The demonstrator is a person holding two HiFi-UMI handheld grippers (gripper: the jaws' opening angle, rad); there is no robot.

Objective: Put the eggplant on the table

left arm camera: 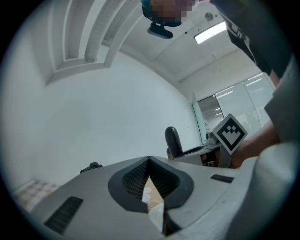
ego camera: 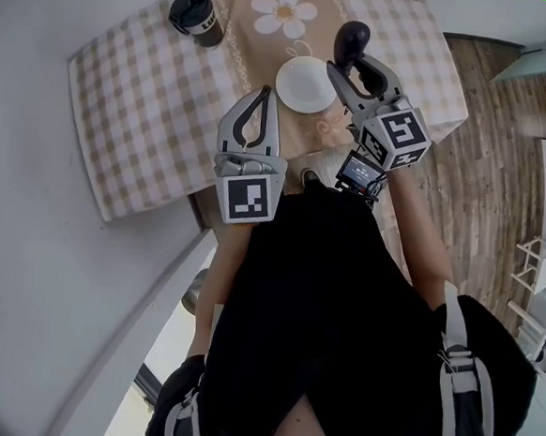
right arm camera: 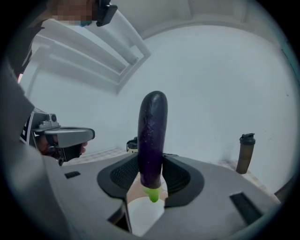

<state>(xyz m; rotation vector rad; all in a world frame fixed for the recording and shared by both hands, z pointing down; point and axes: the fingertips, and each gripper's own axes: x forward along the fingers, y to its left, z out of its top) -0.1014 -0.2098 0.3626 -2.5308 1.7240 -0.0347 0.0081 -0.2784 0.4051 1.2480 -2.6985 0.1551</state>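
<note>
Long glossy eggplant (right arm camera: pixel 152 136) in deep purple, lime green at the stem tip; matte grey on the shells of the right gripper (right arm camera: pixel 151 180) and left gripper (ego camera: pixel 261 103), black meshed pads inside, white cubes with black square markers behind; beige-and-white check on the cloth (ego camera: pixel 142 89) over the table (ego camera: pixel 433 79), tan middle panel with a white daisy; plain white round dish (ego camera: pixel 306 83) mid-table; black lidded cup (ego camera: pixel 197 15) near the table's far left corner; brown wood-grain floor (ego camera: pixel 491 135); dark brown shaker bottle (right arm camera: pixel 244 153).

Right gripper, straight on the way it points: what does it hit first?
Likely the tablecloth beyond the white bowl: the right gripper points slightly down, its held eggplant leading. Depth unclear; the wall may come first.
</note>
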